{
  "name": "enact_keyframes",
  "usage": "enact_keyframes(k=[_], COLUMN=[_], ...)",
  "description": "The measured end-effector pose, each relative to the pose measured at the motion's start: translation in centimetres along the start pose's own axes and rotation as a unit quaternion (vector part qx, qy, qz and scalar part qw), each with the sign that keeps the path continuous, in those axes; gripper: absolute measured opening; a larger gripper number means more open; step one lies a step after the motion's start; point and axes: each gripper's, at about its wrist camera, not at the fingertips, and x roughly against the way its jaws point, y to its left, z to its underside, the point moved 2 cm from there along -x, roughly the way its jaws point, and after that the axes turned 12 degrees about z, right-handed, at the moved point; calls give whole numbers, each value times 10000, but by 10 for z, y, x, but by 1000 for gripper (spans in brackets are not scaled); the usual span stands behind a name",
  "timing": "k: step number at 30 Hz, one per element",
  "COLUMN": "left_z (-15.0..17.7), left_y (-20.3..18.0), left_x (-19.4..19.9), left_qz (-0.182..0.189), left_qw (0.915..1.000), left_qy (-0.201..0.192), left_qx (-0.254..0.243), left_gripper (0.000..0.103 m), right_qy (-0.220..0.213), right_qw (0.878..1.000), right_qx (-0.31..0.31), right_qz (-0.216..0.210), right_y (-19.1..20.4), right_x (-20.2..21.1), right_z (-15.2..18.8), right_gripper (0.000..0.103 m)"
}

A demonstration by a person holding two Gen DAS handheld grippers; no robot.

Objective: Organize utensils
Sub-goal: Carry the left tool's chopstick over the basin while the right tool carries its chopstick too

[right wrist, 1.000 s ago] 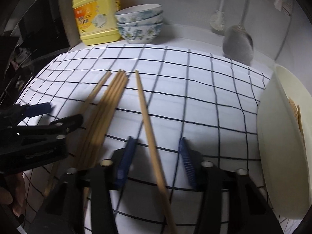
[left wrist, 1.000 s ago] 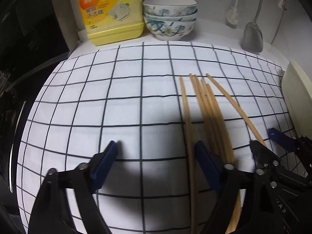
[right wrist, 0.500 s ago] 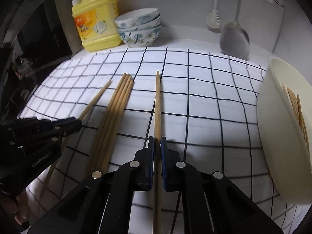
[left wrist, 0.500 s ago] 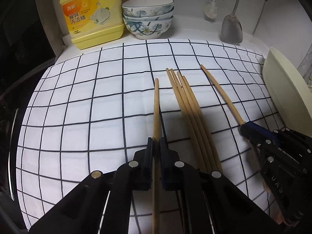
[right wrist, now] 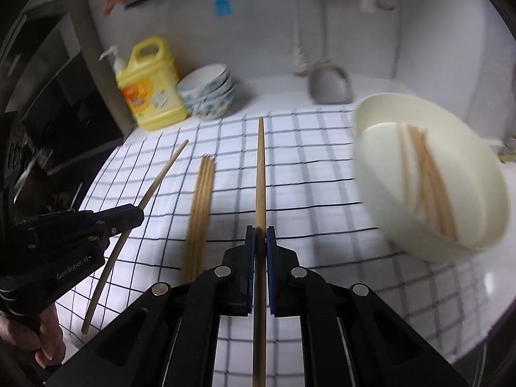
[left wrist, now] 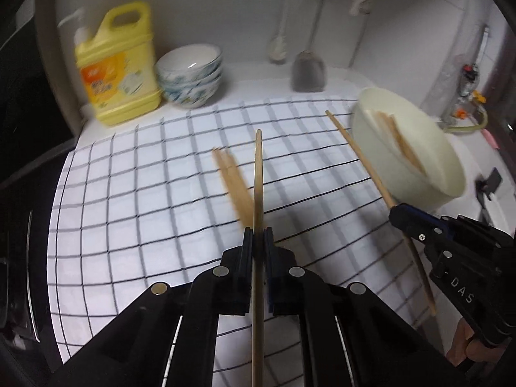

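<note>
My left gripper (left wrist: 258, 233) is shut on one wooden chopstick (left wrist: 258, 174) and holds it above the checked cloth (left wrist: 145, 193). My right gripper (right wrist: 258, 230) is shut on another chopstick (right wrist: 260, 167), also raised. Each gripper shows in the other's view, the right gripper (left wrist: 398, 214) with its chopstick (left wrist: 358, 154), the left gripper (right wrist: 137, 216) with its chopstick (right wrist: 161, 174). A bundle of several chopsticks (right wrist: 200, 213) lies on the cloth between them; it also shows in the left wrist view (left wrist: 233, 183). A cream tub (right wrist: 429, 174) at right holds several chopsticks (right wrist: 425, 174).
A yellow detergent jug (left wrist: 117, 67) and stacked patterned bowls (left wrist: 190, 75) stand at the back left. A metal spatula (left wrist: 308, 71) and a brush (left wrist: 279, 51) hang on the back wall. A dark stove (right wrist: 54, 103) lies left of the cloth.
Both grippers have lifted up and back from the cloth, each carrying its chopstick. The bundle stays on the cloth. The views now look down from higher, with the cream tub more in sight.
</note>
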Motion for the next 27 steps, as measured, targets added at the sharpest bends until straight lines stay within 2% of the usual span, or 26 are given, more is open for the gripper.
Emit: enact_keyframes(k=[5,11,16,18,27], left_z=[-31,-75,-116,-130,-152], left_y=[-57,-119,-152,-164,-191], left_x=[-2,-32,-75,-100,-191], left_qz=[505,1018,1108,1000,769], left_qw=[9979,9931,9924,9933,9941], left_qy=[-152,-183,-102,-28,554], left_qx=[-385,-551,-520,-574,-532], left_gripper=[7,7,7,7,7], right_qy=[-171,-349,-295,-234,322], right_qw=[9985,9942,9920,9917,9907], right_qx=[-391,-797,-1061,-1123,-1235], right_qz=[345,634,613,587,464], right_y=[-51,-129,-188,-204,-250], right_x=[25,34,9,-7,-82], right_z=[-9,-24,-45,-53,-68], right_gripper=[7,7,7,7,7])
